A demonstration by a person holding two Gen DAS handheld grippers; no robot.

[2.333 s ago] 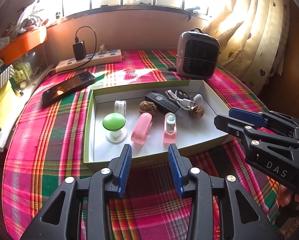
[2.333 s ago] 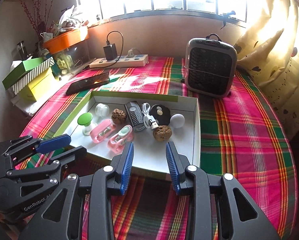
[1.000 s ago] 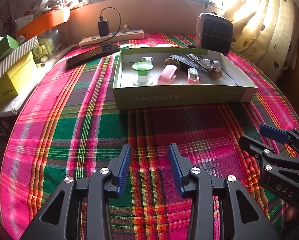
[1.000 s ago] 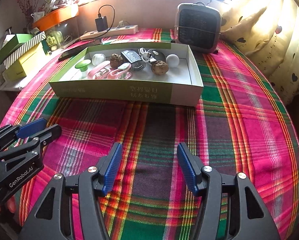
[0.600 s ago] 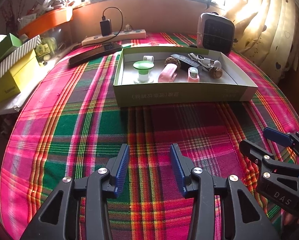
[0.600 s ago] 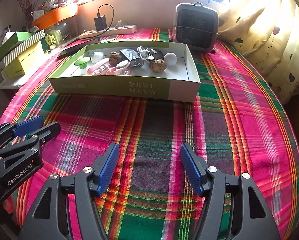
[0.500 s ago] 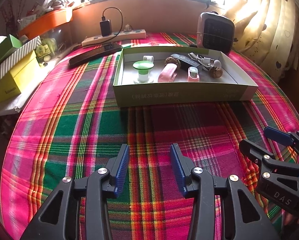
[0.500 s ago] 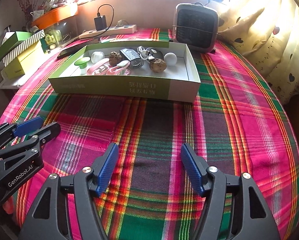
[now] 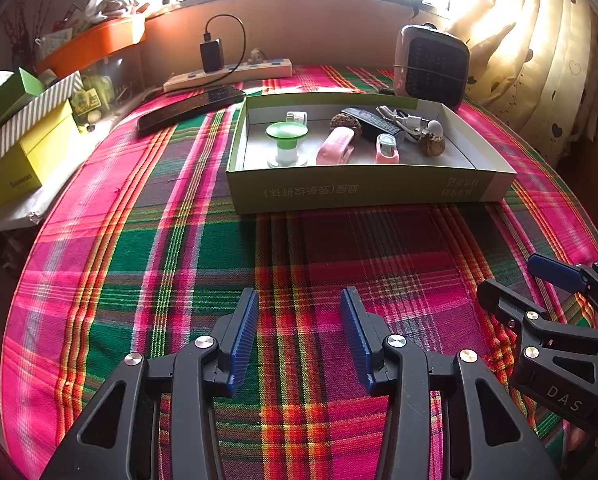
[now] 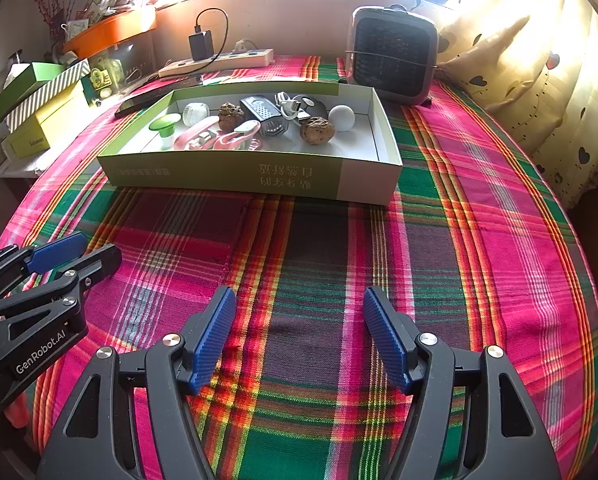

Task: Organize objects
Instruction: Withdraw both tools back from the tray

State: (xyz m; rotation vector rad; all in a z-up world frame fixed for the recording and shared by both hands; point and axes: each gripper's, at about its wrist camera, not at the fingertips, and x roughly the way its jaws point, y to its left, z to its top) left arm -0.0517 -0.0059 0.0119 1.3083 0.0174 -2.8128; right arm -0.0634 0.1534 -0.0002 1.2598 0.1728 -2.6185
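Left gripper [image 9: 299, 336] and right gripper [image 10: 299, 336] are seen at frame bottom, jaws spread, having just been opening, nothing between them. The box [image 10: 235, 172] of small items is seen upper centre on the plaid cloth [image 10: 479, 240].

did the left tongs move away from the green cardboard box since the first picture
Yes. The left tongs have pulled back toward the table's near edge: the shallow green cardboard box, once just beyond their tips, now lies far ahead.

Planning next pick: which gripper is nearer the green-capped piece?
Left. The left gripper faces the green-capped piece nearly head-on; the right gripper sits farther right. Both have just been opening, nothing between their fingers.
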